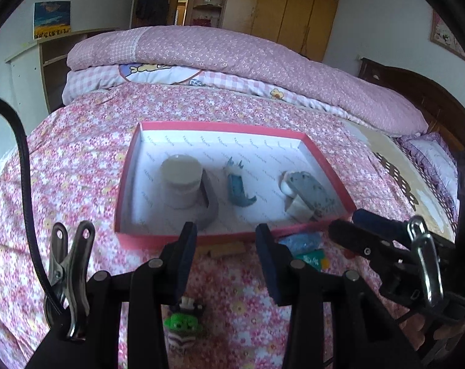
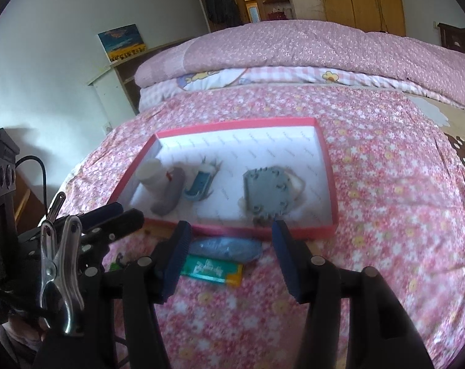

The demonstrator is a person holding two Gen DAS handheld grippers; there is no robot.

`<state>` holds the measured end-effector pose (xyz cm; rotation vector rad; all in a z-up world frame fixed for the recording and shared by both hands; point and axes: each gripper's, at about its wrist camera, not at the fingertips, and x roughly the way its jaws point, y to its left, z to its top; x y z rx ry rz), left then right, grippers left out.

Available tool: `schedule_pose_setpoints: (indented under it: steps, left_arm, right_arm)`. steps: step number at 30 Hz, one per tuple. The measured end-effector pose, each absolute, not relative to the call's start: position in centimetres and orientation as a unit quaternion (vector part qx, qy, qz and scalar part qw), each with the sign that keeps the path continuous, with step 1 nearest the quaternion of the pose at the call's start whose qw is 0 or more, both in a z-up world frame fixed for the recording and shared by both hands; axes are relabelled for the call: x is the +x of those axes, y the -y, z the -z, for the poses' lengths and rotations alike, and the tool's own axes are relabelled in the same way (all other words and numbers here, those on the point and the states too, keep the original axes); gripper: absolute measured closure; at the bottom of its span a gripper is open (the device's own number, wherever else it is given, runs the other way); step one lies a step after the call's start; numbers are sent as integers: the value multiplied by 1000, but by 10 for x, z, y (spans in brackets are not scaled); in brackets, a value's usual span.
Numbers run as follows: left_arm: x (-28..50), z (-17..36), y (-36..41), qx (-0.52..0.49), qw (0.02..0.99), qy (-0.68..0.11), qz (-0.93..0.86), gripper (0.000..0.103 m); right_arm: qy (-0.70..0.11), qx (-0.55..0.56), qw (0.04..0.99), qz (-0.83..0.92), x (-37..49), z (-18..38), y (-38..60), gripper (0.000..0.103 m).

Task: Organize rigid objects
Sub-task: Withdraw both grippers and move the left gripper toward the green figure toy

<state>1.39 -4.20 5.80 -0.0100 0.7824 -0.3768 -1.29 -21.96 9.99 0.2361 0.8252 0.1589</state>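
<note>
A shallow red box (image 1: 324, 156) (image 2: 327, 166) with a white lining lies on the bed. Inside it stand a grey-white cylinder (image 1: 180, 181) (image 2: 154, 173), a blue clip-like piece (image 1: 239, 190) (image 2: 200, 184) and a grey flat part (image 1: 307, 190) (image 2: 267, 192). In front of the box lie a blue-grey piece (image 2: 226, 247) (image 1: 300, 241), a green pack (image 2: 212, 269) (image 1: 312, 258) and a wooden block (image 1: 227, 249). A green toy figure (image 1: 183, 323) lies below my left gripper (image 1: 226, 240), which is open and empty. My right gripper (image 2: 230, 236) is open and empty above the blue-grey piece.
The bed has a pink flowered sheet (image 1: 78, 160) and folded pink quilts (image 1: 232, 58) at the back. A white shelf (image 1: 32, 70) stands at the left, wooden wardrobes (image 1: 281, 9) behind. The right gripper's arm (image 1: 386, 246) shows at the right of the left wrist view.
</note>
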Motion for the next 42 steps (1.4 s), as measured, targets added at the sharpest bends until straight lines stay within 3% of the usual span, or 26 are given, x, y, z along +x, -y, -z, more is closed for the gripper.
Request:
schedule_pose_setpoints:
  steps: [42]
  left_arm:
    - [-40, -38, 18, -9, 894, -416, 165, 61]
  right_arm:
    - [-439, 131, 886, -62, -83, -65, 231, 47]
